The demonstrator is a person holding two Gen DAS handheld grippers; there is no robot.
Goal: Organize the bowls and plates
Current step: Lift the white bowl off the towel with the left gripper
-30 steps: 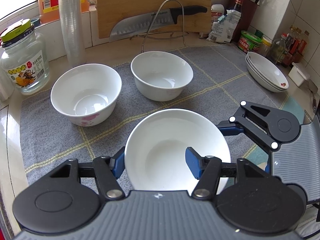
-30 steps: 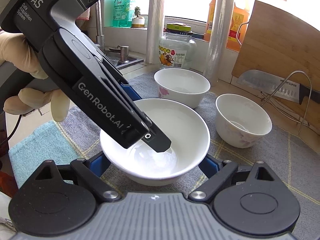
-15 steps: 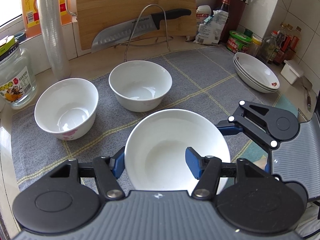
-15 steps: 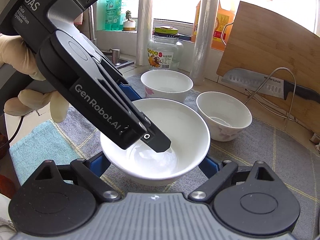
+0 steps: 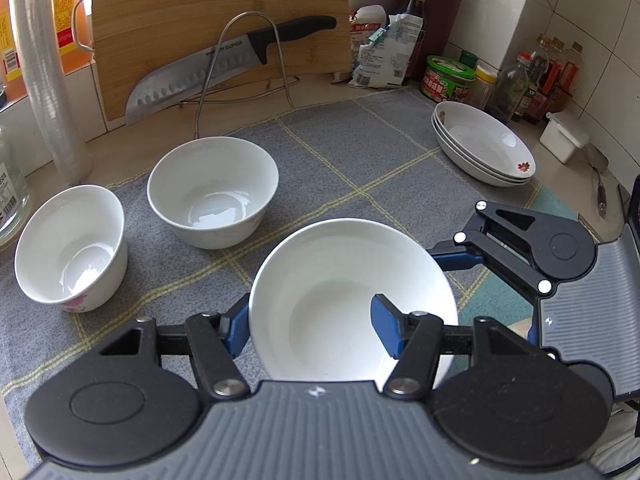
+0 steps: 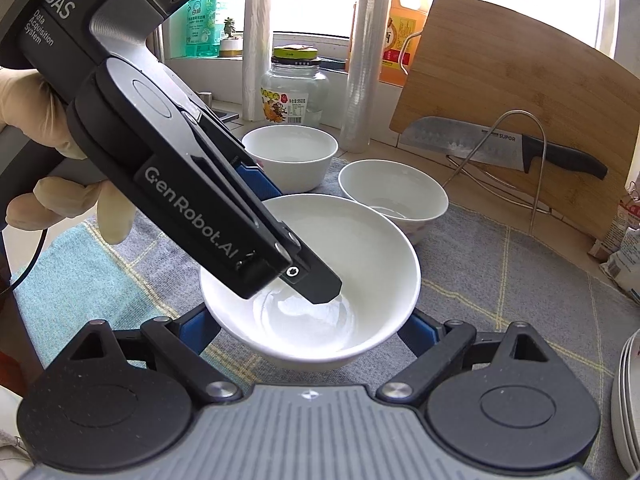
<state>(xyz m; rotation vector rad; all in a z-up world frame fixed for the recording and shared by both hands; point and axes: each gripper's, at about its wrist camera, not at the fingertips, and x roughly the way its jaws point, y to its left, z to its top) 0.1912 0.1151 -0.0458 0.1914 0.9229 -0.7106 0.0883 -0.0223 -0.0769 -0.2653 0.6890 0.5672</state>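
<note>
Bowl [image 5: 340, 280], mouth up and round, is pinched at its near-left rim by the left gripper [image 5: 310, 330]; the right gripper [image 6: 308, 330] straddles it, spread wide.

Home kitchen: knife [image 5: 224, 65], condiment bottles [image 5: 536, 76].

The held bowl [image 5: 352, 304] is plain white. The left bowl [image 5: 70, 248] is white with pink flowers low on its side; the middle bowl [image 5: 212, 190] is white. 3 stacked plates [image 5: 484, 148] are white, with a small red flower mark on the top rim. The mat [image 5: 360, 160] is grey with thin yellow grid lines. Each tool [image 5: 310, 330] is black with blue pads [image 5: 384, 328]. The knife [image 5: 224, 64] has a black handle. The board [image 5: 200, 12] is light wood.
</note>
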